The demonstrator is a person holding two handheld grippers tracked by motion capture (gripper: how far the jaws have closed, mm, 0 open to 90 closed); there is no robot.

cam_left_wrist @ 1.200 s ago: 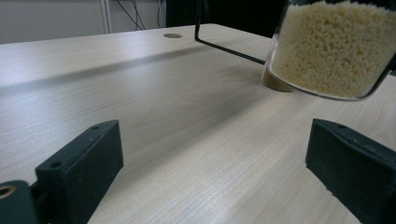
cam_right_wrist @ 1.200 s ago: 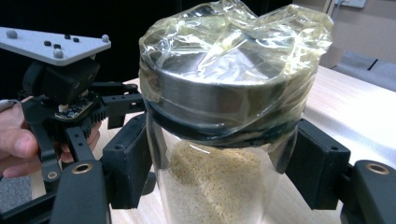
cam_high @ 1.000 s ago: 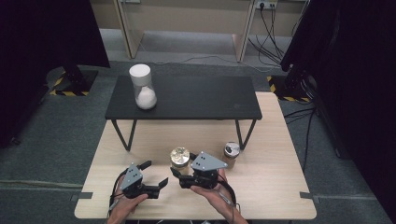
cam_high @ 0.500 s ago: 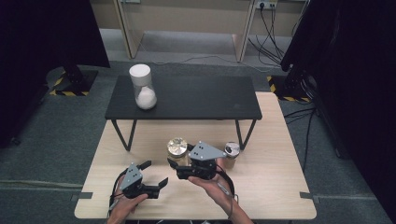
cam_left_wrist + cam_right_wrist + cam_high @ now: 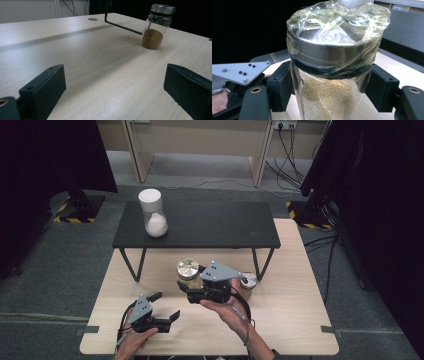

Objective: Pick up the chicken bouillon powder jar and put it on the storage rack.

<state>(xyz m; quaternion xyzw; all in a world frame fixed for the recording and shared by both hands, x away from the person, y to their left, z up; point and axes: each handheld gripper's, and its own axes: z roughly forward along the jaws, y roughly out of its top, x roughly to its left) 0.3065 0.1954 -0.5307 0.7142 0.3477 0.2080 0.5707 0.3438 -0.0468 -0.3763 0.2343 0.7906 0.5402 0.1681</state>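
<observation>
The grain jar (image 5: 329,75), clamped between the right gripper (image 5: 192,291) jaws, is now carried forward from its earlier spot. The left gripper (image 5: 167,312) is held wide open, empty.

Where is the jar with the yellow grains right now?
The jar of yellow grains sits between the right gripper jaws, which are closed on it. In the high view it is near the middle of the wooden table, just in front of the black bench.
</observation>
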